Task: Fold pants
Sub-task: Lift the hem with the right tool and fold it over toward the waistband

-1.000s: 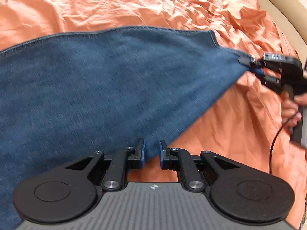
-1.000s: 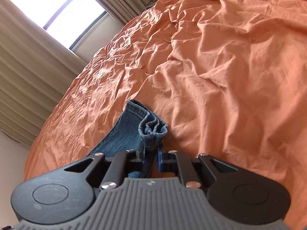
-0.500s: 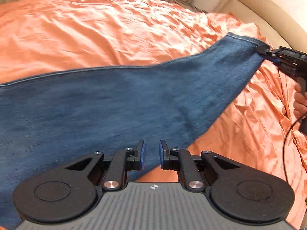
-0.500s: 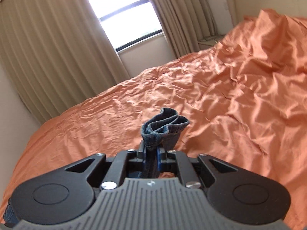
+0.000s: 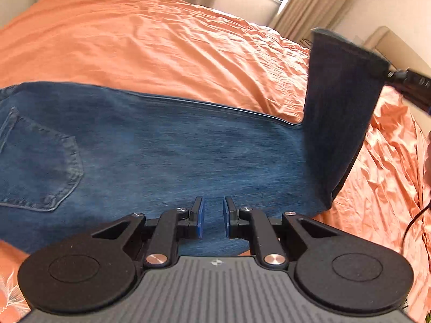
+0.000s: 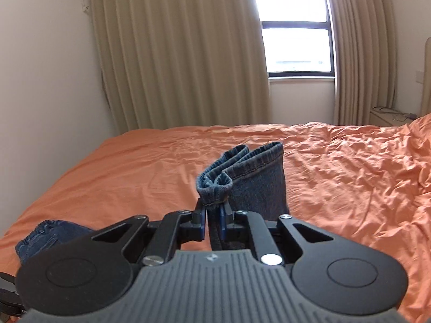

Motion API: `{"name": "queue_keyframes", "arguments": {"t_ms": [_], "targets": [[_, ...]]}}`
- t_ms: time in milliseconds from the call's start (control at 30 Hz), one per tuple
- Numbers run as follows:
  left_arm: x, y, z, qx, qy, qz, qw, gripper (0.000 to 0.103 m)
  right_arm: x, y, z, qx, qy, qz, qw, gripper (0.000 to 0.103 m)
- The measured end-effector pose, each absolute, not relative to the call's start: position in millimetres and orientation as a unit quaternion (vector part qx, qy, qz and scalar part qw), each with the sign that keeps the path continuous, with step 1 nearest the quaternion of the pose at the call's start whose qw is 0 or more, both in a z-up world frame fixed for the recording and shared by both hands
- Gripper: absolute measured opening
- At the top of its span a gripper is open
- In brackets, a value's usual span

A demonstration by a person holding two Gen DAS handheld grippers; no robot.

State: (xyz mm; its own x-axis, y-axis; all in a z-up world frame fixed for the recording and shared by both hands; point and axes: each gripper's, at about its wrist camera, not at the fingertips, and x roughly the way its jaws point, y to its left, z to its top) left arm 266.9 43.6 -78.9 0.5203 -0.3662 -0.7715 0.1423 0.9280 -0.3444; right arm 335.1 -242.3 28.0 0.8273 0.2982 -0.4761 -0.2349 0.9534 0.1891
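Blue denim pants point(image 5: 161, 156) lie across the orange bed, back pocket point(image 5: 40, 161) at the left. My left gripper point(image 5: 213, 215) is over their near edge. Its blue pads stand a narrow gap apart with denim in the gap, and the cloth edge runs into the jaws. At the upper right the leg end point(image 5: 342, 102) stands lifted and folded upward. My right gripper point(image 5: 404, 76) holds it by a corner. In the right wrist view the right gripper point(image 6: 214, 215) is shut on the bunched leg hem point(image 6: 242, 167), above the bed. The waist end point(image 6: 45, 234) shows at the lower left.
The orange bedcover point(image 5: 161, 40) is wrinkled and spreads all around the pants. Beige curtains point(image 6: 175, 53) and a window point(image 6: 296, 27) stand behind the bed. A padded headboard point(image 5: 398, 45) is at the right, with a low bedside unit point(image 6: 388, 113). A black cable point(image 5: 414, 220) hangs at the right.
The right gripper has risen with the leg hem and rolled upright, so the leg end now stands folded up. The left gripper has moved along the pants; the back pocket has come into view.
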Motion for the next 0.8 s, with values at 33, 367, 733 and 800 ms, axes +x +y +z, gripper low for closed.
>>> {"name": "queue_keyframes", "arguments": {"t_ms": [33,367,733,800], "targets": [[265,51,-81,-0.124,0.467,-0.144,0.864,0.015,336,-224,12,0.066,0.273,0.151,0.948,0.005],[252,93,-104,-0.159,0.475,-0.133,0.855,0.021,304,-113,-136,-0.015,0.407,0.188,0.894,0.006],[286,82,-117,-0.248,0.468,-0.171,0.831,0.047,303,-144,-124,0.045,0.417,0.224,0.88,0.048],[299,73,-119,-0.256,0.464,-0.176,0.829,0.05,301,-159,-117,0.063,0.404,0.217,0.887,0.052]]}}
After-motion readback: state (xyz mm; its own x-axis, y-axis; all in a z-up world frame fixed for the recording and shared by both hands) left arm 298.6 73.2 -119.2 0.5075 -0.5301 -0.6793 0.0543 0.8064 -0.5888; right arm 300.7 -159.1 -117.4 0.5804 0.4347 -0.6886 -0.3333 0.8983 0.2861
